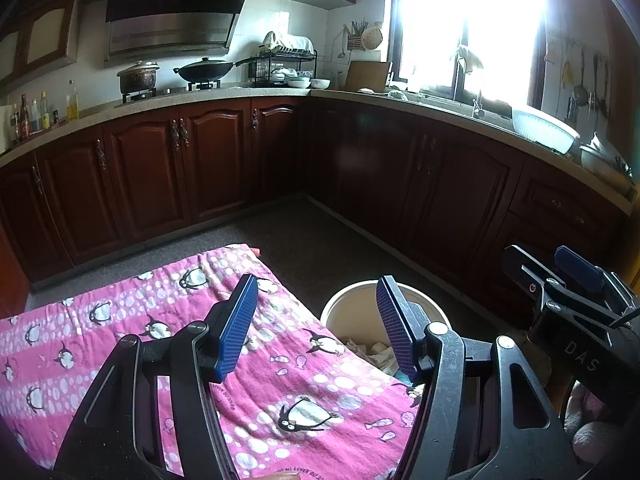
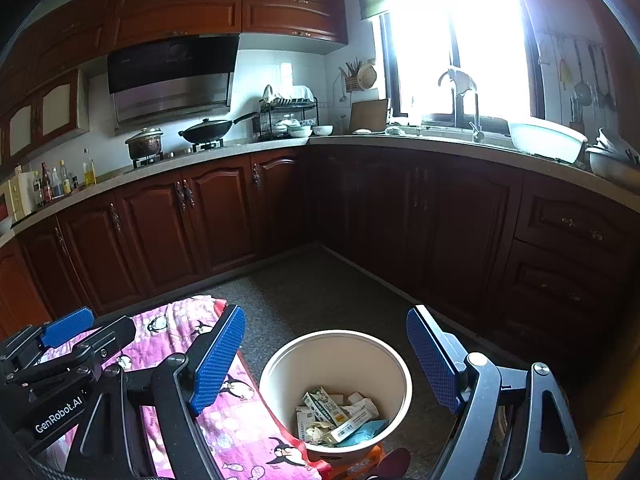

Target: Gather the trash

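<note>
Right wrist: right gripper [image 2: 326, 356] fingers spread, empty, above bin [image 2: 394, 364]; left gripper [image 1: 316, 326] likewise.

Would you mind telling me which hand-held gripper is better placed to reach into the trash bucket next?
Right: the right hand-held gripper is open with the bucket between its fingers, while the left hand-held gripper mostly overlooks the pink cloth.

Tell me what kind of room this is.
A home kitchen, most likely: a wok and pot sit on a gas stove under a range hood, with a dish rack nearby.
</note>
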Demonstrator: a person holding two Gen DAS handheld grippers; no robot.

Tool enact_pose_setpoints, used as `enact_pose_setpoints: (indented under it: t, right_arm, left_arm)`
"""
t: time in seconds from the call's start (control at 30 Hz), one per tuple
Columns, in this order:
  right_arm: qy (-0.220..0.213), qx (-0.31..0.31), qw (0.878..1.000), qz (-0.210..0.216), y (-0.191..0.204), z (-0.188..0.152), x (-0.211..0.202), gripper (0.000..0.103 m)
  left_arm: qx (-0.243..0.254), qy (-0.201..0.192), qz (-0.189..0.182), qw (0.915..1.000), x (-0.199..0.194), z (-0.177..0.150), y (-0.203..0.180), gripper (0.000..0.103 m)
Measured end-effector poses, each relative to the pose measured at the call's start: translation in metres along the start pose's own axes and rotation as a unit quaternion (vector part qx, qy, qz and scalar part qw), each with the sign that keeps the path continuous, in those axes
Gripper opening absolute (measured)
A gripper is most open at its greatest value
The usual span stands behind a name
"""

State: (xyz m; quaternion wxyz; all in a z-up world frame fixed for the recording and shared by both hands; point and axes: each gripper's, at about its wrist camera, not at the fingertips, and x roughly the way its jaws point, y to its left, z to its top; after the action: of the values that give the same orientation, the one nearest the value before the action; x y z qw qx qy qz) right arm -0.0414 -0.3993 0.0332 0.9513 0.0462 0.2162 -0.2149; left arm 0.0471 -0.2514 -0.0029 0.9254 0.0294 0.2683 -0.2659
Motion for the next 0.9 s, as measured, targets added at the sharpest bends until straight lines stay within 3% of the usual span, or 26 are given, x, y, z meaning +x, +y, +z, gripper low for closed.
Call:
enact_pose_setpoints:
  t: [0.9]
  right_arm:
    - [0.010,-0.002,1.000,0.001,-0.0041,-0.0001,0.0055,0.081]
  left_arm:
    - [0.006,0.006,0.007,0.9999,0.0055,-0.0038,-0.0001,0.061]
